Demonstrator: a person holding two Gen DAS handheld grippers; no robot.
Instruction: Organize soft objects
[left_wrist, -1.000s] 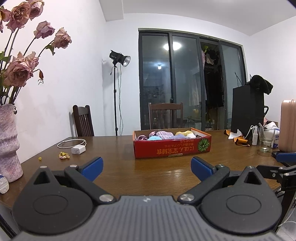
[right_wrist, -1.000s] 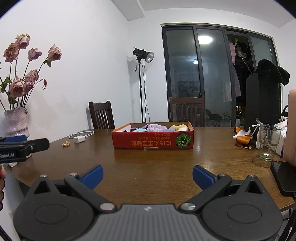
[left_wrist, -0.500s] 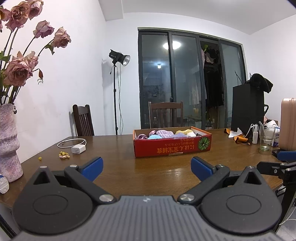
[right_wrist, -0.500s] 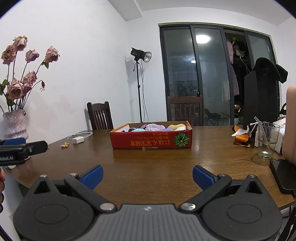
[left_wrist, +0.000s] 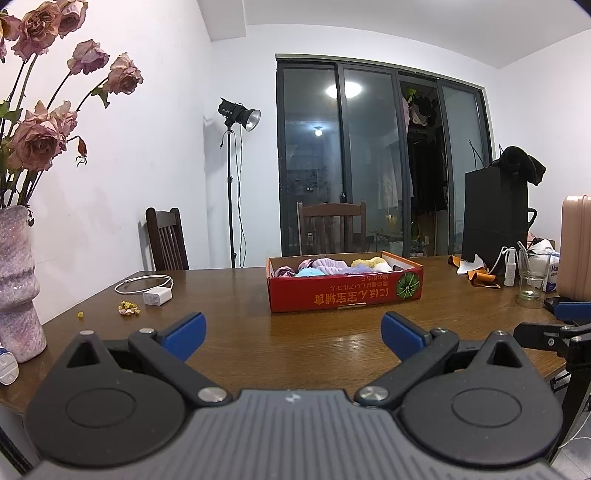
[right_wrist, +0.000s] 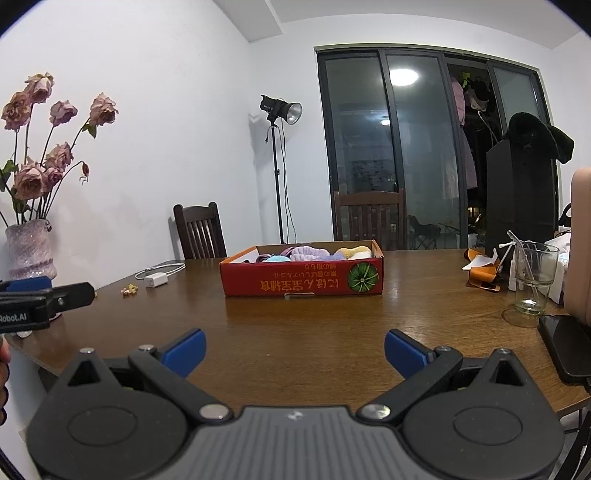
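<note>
A shallow red cardboard box printed with a green melon (left_wrist: 345, 291) sits well out on the brown wooden table (left_wrist: 295, 343), far from both tools. Inside it lie the soft cloth pieces in pink, lilac, light blue and yellow (left_wrist: 325, 266), bunched side by side and reaching just above the rim. No soft piece shows on the bare tabletop in either view.

The left gripper (left_wrist: 293, 326) hangs over the near table edge with its 2 blue-tipped fingers spread wide and nothing between them. The right gripper (right_wrist: 294, 349) is held the same way to its right, fingers wide apart and empty. Both point straight at the box, which suits either reaching in or having just let go.

With the cloths gathered in the box, the scene fits a pile waiting to be sorted as well as one already tidied away.

Near the far right stand a clear drinking glass (right_wrist: 533, 278) and a dark phone (right_wrist: 565, 345), well apart from the box.
</note>
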